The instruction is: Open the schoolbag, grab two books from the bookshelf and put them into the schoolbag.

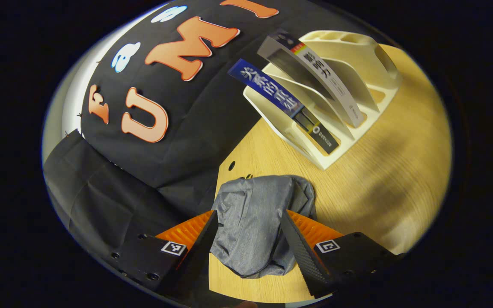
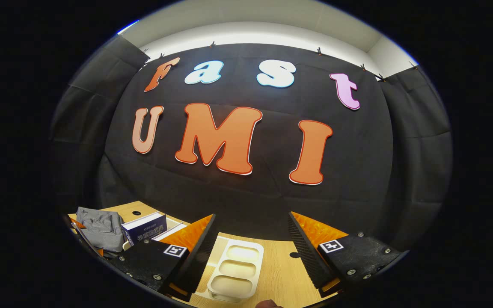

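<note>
The grey schoolbag [image 1: 255,214] lies crumpled on the wooden table [image 1: 392,171], and my left gripper [image 1: 250,239] stands open with the bag's fabric between its fingers. Beyond it, a white bookshelf [image 1: 357,55] holds a blue book [image 1: 268,87] and a grey-and-white book [image 1: 315,68], both leaning in the slots. In the right gripper view, my right gripper [image 2: 250,248] is open and holds nothing, hovering just above the white bookshelf [image 2: 233,269]. The blue book [image 2: 144,226] and the grey schoolbag [image 2: 99,226] sit to its left.
The black cloth wall [image 2: 250,192] rises right behind the table's far edge. Bare wood [image 1: 400,192] stretches to the right of the bag. Small round holes [image 1: 231,165] mark the tabletop near the wall.
</note>
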### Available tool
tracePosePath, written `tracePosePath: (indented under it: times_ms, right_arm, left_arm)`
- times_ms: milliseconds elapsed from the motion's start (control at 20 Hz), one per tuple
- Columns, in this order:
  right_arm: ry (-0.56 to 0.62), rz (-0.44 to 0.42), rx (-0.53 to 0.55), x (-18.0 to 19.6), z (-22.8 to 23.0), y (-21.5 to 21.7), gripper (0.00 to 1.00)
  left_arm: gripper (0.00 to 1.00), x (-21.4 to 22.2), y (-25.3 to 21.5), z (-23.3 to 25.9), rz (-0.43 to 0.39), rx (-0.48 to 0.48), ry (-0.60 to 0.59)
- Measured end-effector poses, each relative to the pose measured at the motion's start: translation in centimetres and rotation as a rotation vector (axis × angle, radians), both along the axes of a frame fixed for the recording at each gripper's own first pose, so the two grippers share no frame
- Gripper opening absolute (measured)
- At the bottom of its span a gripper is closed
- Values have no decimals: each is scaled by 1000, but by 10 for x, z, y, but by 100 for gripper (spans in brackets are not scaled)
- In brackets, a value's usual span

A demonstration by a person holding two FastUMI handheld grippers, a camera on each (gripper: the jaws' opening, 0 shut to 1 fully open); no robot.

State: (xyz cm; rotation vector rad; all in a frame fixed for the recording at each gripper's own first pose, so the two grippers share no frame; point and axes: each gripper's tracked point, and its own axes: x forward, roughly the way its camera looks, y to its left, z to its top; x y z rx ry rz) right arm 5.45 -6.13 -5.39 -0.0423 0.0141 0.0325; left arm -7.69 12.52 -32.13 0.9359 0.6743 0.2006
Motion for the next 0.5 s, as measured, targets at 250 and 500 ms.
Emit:
tracePosePath:
  times_ms: [250,500]
  right_arm:
    - [0,2,-2,4,1,4,96]
    - [-4,13,-14,6,4,18,96]
  left_arm:
    - [94,-5,27,-19,46,124,59]
    - [89,-12,49,-33,104,158,64]
